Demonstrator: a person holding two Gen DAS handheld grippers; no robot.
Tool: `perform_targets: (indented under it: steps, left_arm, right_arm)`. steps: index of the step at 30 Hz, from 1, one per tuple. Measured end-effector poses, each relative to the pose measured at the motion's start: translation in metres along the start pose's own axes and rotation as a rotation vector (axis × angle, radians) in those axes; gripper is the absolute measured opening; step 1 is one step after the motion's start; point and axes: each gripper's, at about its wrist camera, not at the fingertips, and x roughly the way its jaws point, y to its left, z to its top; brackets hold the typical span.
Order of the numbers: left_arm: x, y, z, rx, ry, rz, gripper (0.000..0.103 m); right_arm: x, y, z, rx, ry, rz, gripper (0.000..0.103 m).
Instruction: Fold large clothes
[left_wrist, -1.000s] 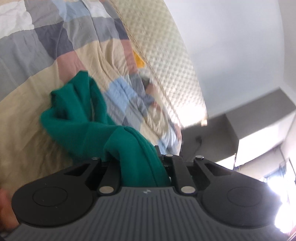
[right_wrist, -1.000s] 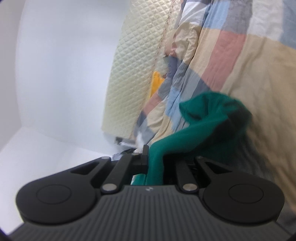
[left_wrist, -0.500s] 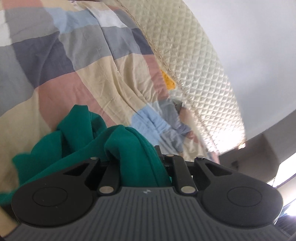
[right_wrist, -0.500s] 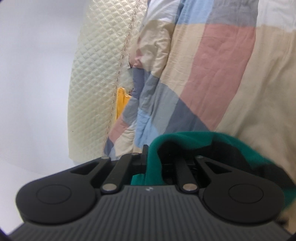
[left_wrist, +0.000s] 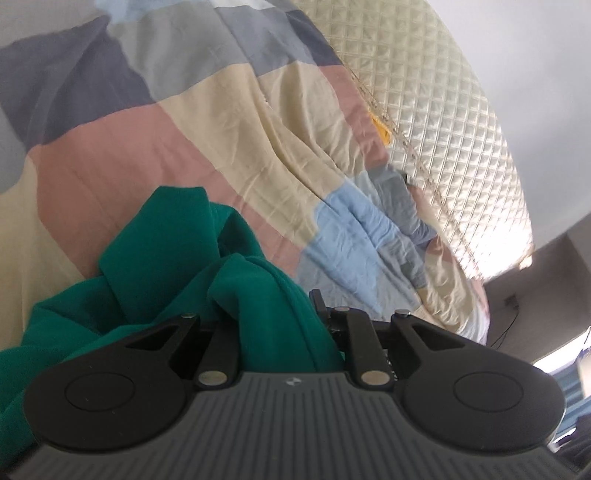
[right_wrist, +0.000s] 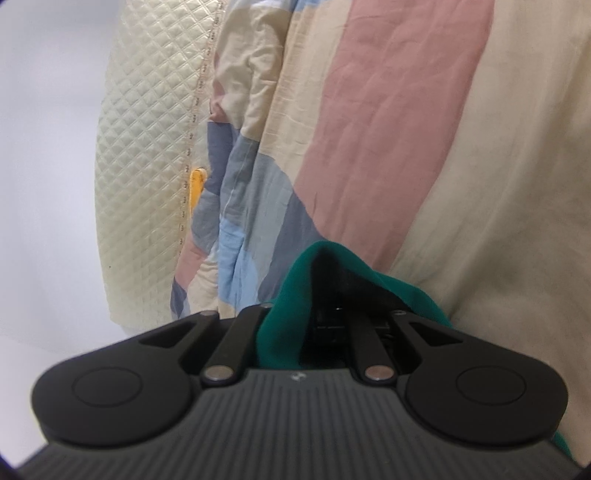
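Green garment (left_wrist: 177, 258) bunches ahead of the left gripper (left_wrist: 275, 314), whose jaws are opening around it; the right gripper (right_wrist: 314, 317) stays clamped on its fold.

Matte black housing is seen on the left hand-held gripper (left_wrist: 284, 314): a grey ribbed centre plate, flanked by two rounded black lobes, each stamped with a shallow circular recess. Two black link bars are pinned with silver rivets, and a small pale logo is marked at the plate's top edge. The same build is shown on the right hand-held gripper (right_wrist: 328, 321): ribbed grey plate, twin round lobes, silver rivets, angular cut-outs in the outer arms.
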Motion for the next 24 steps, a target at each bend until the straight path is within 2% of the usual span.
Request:
perform_targets:
  steps: [3, 5, 6, 7, 8, 9, 10, 11, 16, 20, 24]
  left_arm:
    - [-0.005, -0.007, -0.005, 0.015, -0.022, 0.012, 0.019]
    - [-0.015, -0.015, -0.006, 0.067, 0.007, 0.011, 0.022]
    - [-0.022, -0.017, -0.005, 0.075, 0.006, -0.011, 0.028]
    - [-0.029, -0.017, -0.005, 0.065, 0.003, -0.035, 0.040]
    - [-0.036, -0.017, -0.005, 0.048, 0.003, -0.049, 0.047]
    - [-0.042, -0.018, -0.005, 0.037, 0.006, -0.057, 0.059]
    - [-0.049, -0.021, -0.006, 0.046, 0.006, -0.057, 0.064]
    - [-0.056, -0.026, -0.007, 0.067, -0.001, -0.051, 0.065]
    - [-0.093, -0.050, -0.018, 0.154, -0.029, -0.030, 0.068]
    - [-0.131, -0.061, -0.037, 0.245, -0.071, 0.012, 0.069]
    - [-0.170, -0.066, -0.048, 0.323, -0.199, 0.090, 0.077]
  right_arm:
    - [-0.005, 0.000, -0.003, -0.015, -0.007, 0.022, 0.010]
    - [-0.013, 0.003, -0.008, -0.053, -0.019, 0.030, 0.011]
    - [-0.018, 0.007, -0.011, -0.078, -0.023, 0.030, 0.014]
    - [-0.024, 0.011, -0.013, -0.106, -0.027, 0.030, 0.018]
    - [-0.032, 0.017, -0.017, -0.138, -0.033, 0.030, 0.029]
    - [-0.038, 0.024, -0.019, -0.173, -0.040, 0.027, 0.038]
    - [-0.045, 0.030, -0.023, -0.208, -0.043, 0.020, 0.043]
    - [-0.052, 0.035, -0.026, -0.241, -0.040, 0.023, 0.051]
    - [-0.084, 0.061, -0.051, -0.392, -0.068, -0.002, 0.052]
    - [-0.109, 0.071, -0.072, -0.505, -0.129, -0.053, 0.052]
    - [-0.138, 0.065, -0.084, -0.526, -0.180, -0.068, 0.053]
